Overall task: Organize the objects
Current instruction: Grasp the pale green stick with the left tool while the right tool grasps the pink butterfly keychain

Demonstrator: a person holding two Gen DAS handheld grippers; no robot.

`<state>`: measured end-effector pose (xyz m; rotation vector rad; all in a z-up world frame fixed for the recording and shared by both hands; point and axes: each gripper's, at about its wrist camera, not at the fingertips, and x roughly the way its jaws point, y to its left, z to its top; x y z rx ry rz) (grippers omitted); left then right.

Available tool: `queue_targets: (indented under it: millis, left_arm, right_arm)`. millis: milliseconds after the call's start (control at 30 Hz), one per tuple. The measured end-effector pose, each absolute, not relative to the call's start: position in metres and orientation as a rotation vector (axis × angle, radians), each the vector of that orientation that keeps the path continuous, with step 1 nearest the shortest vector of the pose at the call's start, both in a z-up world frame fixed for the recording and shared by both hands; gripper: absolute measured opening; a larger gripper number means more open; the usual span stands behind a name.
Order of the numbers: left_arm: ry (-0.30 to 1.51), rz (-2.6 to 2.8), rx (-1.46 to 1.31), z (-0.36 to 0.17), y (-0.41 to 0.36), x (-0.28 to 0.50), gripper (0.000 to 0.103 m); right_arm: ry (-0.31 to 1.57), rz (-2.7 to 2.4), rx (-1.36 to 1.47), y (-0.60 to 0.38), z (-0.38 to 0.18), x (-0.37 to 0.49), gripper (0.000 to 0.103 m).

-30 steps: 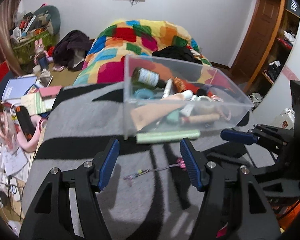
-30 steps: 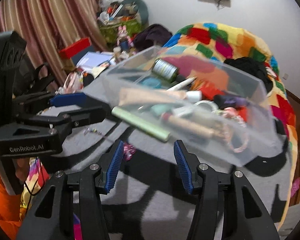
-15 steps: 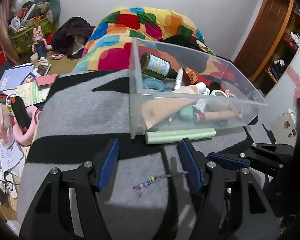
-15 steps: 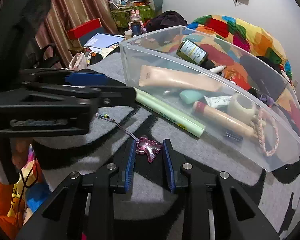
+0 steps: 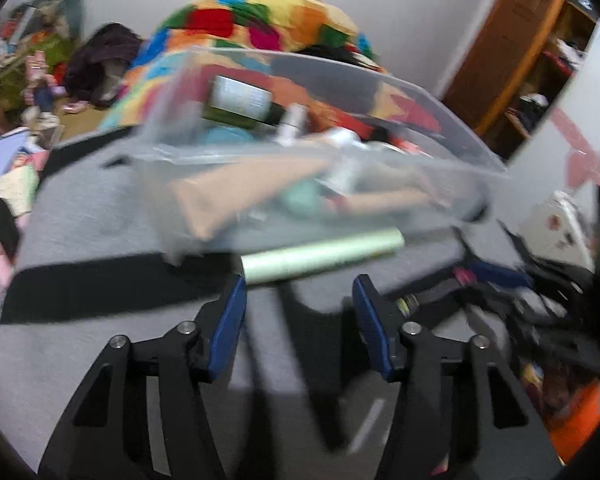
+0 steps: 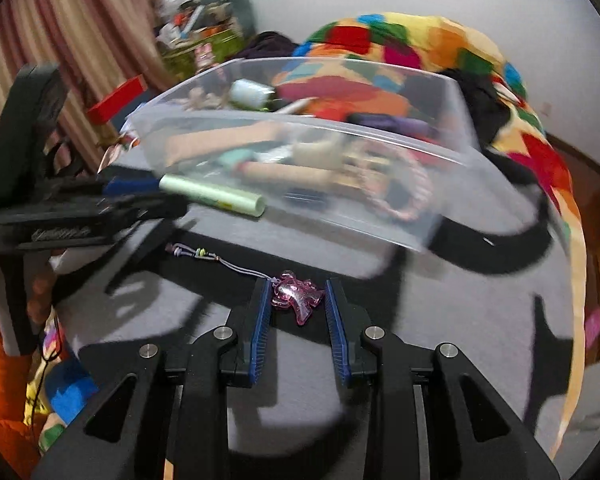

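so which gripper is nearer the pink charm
Right. The right gripper has the pink charm between its fingers; the left gripper is open beside the green tube, away from it.

Left gripper (image 5: 298, 300) hangs wide open above the grey blanket (image 5: 100, 340), the pale green tube (image 5: 322, 258) just ahead, lying against the crammed clear bin (image 5: 440, 100); everything's motion-blurred.

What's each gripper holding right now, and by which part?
Right gripper pinches the pink charm by its body; its beaded cord trails free. Left gripper is open, holding nothing.
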<state>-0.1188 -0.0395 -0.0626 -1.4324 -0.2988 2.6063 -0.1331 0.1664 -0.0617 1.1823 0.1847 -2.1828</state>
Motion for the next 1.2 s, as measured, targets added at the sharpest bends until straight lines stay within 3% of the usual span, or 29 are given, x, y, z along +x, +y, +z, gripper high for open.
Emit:
queue_targets:
  millis: [200,600,667,767,800,900,1100,1200]
  left_arm:
    - [-0.089,2.578,-1.389,-0.050,-0.001,-0.099,0.050]
    - [-0.060,2.630,-1.434,-0.056,-0.025,-0.145,0.052]
    - [-0.050,2.605,-1.445,-0.063,-0.018,-0.147,0.052]
    - [0.009,2.583,-1.438,-0.065,-0.005,-0.139,0.036]
    - [0.021,2.575,-1.428,-0.064,-0.001,-0.133,0.030]
    - [0.053,2.545,-1.413,-0.062,0.012,-0.115,0.022]
    - [0.083,2.496,-1.387,-0.049,0.025,-0.091,0.018]
    - [0.118,2.525,-1.354,-0.039,0.027,-0.089,0.021]
  right_arm:
    - [0.131,-2.248,1.212,0.194,-0.062,-0.143,0.025]
    - [0.174,-2.235,1.214,0.193,-0.066,-0.138,0.025]
    - [0.179,-2.235,1.219,0.194,-0.066,-0.138,0.029]
    - [0.187,-2.253,1.212,0.199,-0.065,-0.137,0.045]
    - [0.186,-2.258,1.208,0.201,-0.065,-0.137,0.047]
    - [0.173,-2.263,1.209,0.204,-0.066,-0.140,0.048]
    - [0.208,-2.282,1.175,0.196,-0.068,-0.138,0.047]
    - [0.213,-2.272,1.160,0.190,-0.068,-0.136,0.036]
